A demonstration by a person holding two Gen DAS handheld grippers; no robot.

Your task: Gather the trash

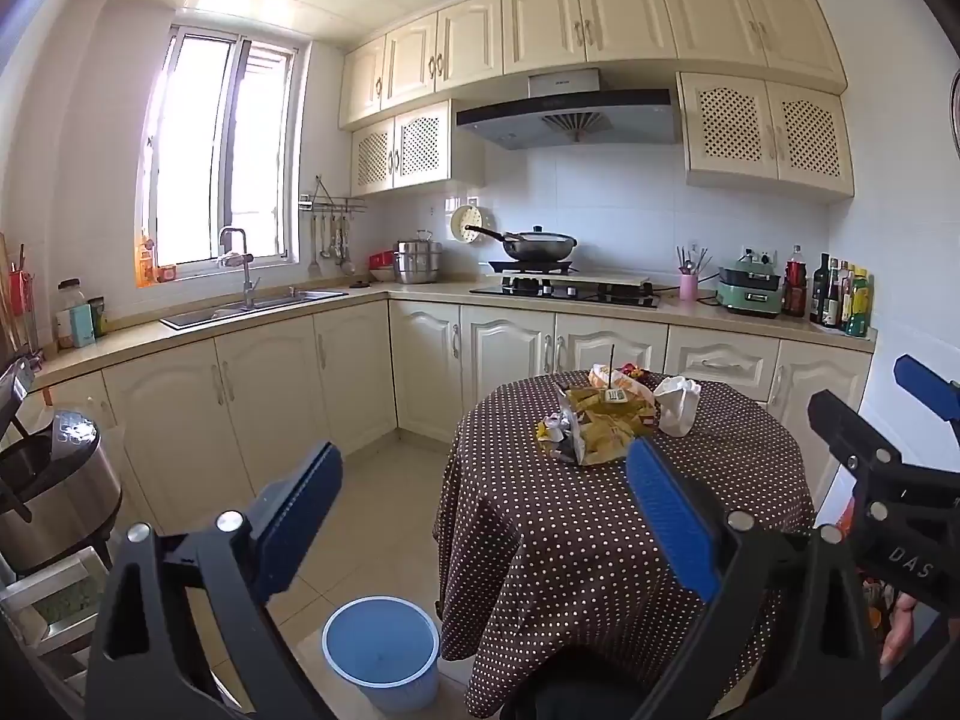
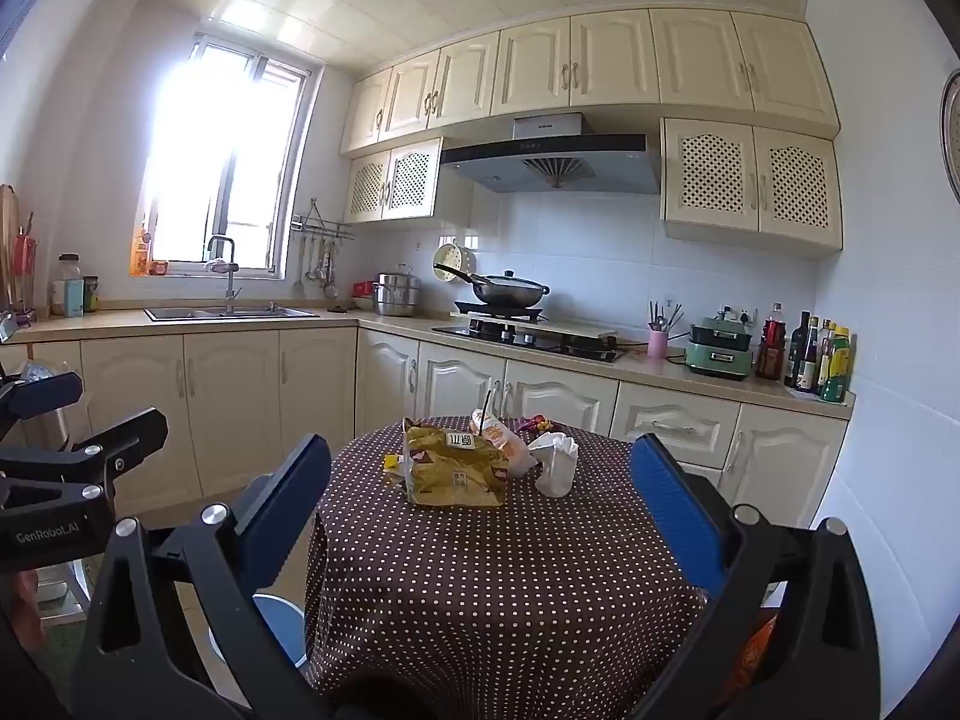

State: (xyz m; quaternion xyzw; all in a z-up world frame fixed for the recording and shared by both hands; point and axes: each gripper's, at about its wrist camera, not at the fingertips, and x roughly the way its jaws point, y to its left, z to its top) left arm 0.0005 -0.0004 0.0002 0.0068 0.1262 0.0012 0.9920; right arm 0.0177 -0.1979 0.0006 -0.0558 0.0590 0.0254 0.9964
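Observation:
A round table under a brown polka-dot cloth (image 1: 570,552) (image 2: 480,576) holds a pile of trash. In the pile are a crumpled yellow snack bag (image 1: 600,429) (image 2: 453,471), a white crumpled paper bag (image 1: 678,405) (image 2: 555,462), an orange-and-white wrapper (image 1: 612,378) (image 2: 501,438) and small wrappers. A blue waste bin (image 1: 381,648) (image 2: 282,618) stands on the floor left of the table. My left gripper (image 1: 483,456) is open and empty, short of the trash. My right gripper (image 2: 480,450) is open and empty too, facing the pile, beside the left one.
An L-shaped counter runs behind the table, with a sink (image 1: 252,306), a stove with a wok (image 1: 537,246) and bottles (image 1: 840,297) at the right end. A rice cooker (image 1: 54,480) stands at the left. Tiled floor lies between table and cabinets.

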